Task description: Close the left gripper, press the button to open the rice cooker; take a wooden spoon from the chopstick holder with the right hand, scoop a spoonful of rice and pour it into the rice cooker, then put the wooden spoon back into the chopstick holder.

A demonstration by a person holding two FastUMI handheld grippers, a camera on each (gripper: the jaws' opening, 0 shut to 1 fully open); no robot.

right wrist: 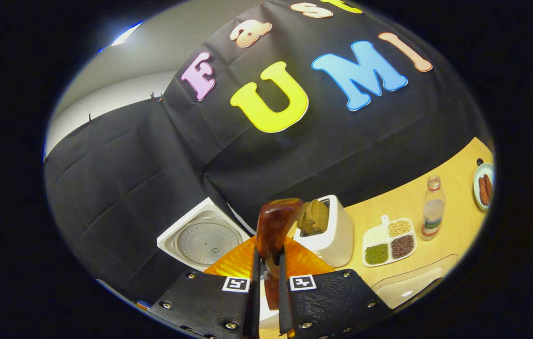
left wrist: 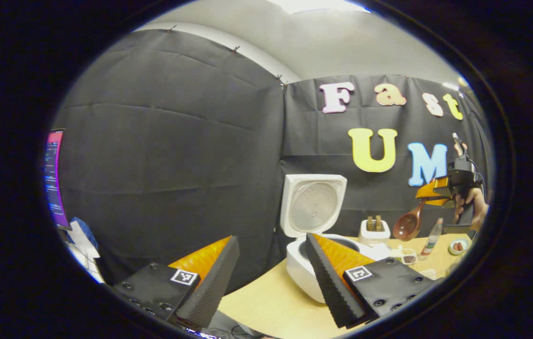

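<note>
The white rice cooker [left wrist: 300, 268] stands on the wooden table with its lid [left wrist: 312, 207] raised upright. My left gripper [left wrist: 272, 238] hovers open in front of it, with nothing between its fingers. Behind the cooker sits the white chopstick holder [left wrist: 374, 230] with wooden handles sticking up. At the right a hand holds my right gripper [left wrist: 433, 192] in the air, shut on the wooden spoon [left wrist: 407, 226], whose bowl hangs down above the table. In the right gripper view, the right gripper [right wrist: 269, 258] clamps the spoon [right wrist: 273, 226] by its handle, above the chopstick holder [right wrist: 330, 238] and the cooker lid [right wrist: 205, 242].
A divided white dish [right wrist: 389, 242] with green, dark and pale grains lies right of the holder. Beyond it stand a small bottle [right wrist: 432, 209] and a plate [right wrist: 483, 186]. A pale tray [right wrist: 412, 285] lies nearer the table's edge. A lit monitor [left wrist: 52, 179] stands far left.
</note>
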